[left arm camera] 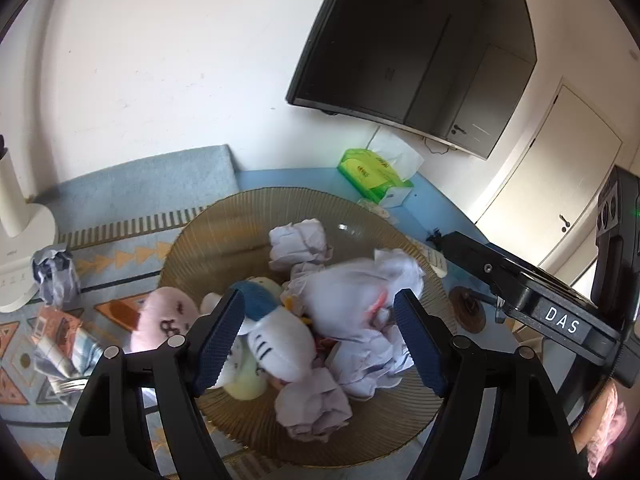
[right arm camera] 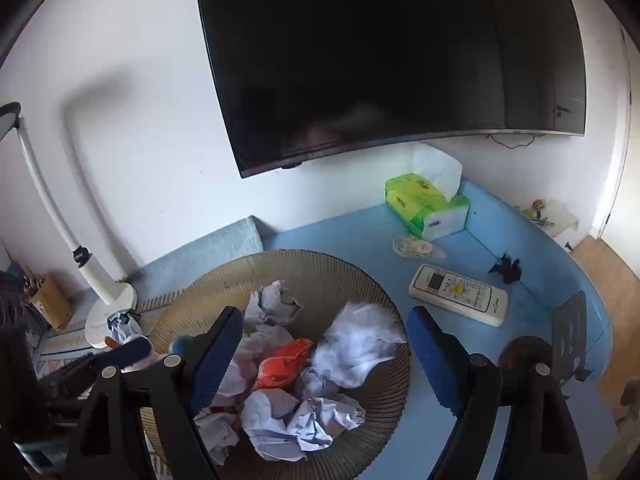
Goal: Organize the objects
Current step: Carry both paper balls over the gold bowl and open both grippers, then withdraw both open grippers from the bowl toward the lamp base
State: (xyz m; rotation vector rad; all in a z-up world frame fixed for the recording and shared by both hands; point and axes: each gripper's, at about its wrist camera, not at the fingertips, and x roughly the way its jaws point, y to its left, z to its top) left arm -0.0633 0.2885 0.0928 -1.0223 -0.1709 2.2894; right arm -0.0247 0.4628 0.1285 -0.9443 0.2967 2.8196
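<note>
Ribbed bowl (left arm camera: 224,240): collecting point; crumpled paper balls (left arm camera: 298,242) and plush toys (left arm camera: 276,340) heaped inside, apparently gathered for sorting.
Stray paper ball (left arm camera: 56,276): outside the bowl at 9 o'clock, beside the lamp base (left arm camera: 24,248).
Left gripper (left arm camera: 320,336): spread wide, empty, above the heap.
Right gripper (right arm camera: 324,356): spread wide, empty, above the orange wrapper (right arm camera: 282,362).
Remote control (right arm camera: 458,294): on the table at 3 o'clock.

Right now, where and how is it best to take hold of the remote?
Probably grip the remote across its narrow width near the middle, coming from above. It lies flat, face up on the blue table, clear of the bowl, so its long side edges are free. The right gripper is open.
</note>
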